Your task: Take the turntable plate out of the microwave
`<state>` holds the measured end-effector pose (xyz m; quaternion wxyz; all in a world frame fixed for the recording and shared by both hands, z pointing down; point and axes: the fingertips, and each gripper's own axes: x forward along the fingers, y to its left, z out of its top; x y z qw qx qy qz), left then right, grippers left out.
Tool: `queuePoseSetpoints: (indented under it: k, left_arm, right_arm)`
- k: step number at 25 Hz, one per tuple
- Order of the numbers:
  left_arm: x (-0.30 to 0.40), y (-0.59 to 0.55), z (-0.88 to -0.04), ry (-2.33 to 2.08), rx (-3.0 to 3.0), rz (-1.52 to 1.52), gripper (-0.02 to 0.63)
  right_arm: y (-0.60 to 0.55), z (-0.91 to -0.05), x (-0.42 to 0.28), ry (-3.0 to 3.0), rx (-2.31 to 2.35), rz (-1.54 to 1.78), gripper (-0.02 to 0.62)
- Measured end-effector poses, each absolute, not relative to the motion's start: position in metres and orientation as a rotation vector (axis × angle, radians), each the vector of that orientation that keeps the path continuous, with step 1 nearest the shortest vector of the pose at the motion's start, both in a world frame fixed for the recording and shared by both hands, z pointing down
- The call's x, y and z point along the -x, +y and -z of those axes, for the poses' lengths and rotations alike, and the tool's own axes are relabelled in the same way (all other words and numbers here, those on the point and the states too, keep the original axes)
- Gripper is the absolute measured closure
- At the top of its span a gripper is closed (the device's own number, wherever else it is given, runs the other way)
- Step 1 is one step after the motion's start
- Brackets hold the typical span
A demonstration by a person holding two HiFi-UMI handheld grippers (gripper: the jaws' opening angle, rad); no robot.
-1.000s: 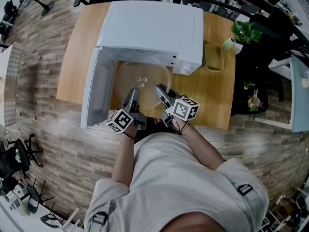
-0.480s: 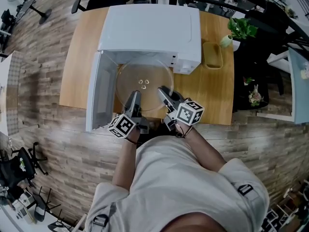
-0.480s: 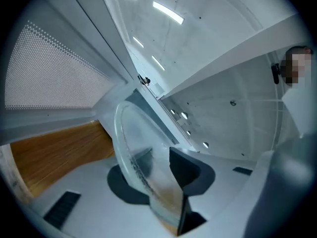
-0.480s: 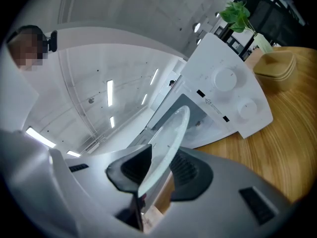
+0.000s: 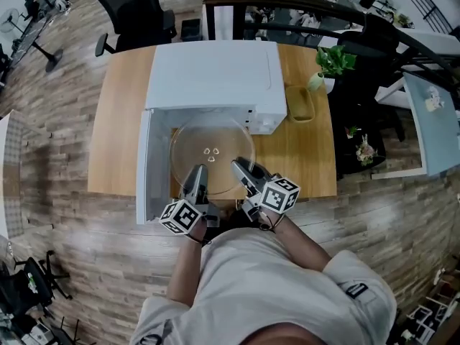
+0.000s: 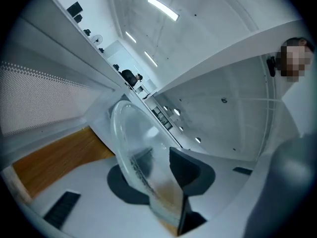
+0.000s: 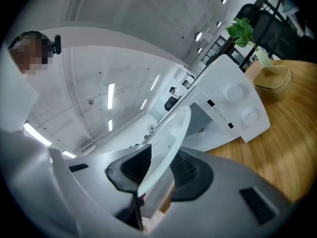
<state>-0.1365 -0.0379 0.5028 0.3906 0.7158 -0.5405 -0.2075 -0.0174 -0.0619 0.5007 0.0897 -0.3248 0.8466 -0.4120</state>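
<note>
1. Left gripper (image 5: pixel 194 177) and right gripper (image 5: pixel 241 169) each pinch the near rim of the turntable plate (image 5: pixel 212 153), at the mouth of the microwave (image 5: pixel 212 70).
2. Right jaws just eased wider on it: slick glass could slip, tilt, drop!

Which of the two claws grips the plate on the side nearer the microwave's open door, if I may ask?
The left claw, gripping the plate rim beside the door; the right claw grips the rim farther from it.
</note>
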Motion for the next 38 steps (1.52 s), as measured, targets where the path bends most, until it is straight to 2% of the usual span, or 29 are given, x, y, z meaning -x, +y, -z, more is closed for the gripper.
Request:
queuePoseSetpoints:
  k: [17,38]
  left_arm:
    - [0.124,-0.051,-0.445,-1.267,-1.958,0.579,0.474]
    - [0.124,-0.059,-0.432,-1.260,-1.993,0.573,0.474]
  right_arm:
    - [-0.062,-0.439,0.003,2.482,1.054,1.037,0.474]
    - [-0.069,-0.428,0.004,2.496,1.043,1.005,0.471]
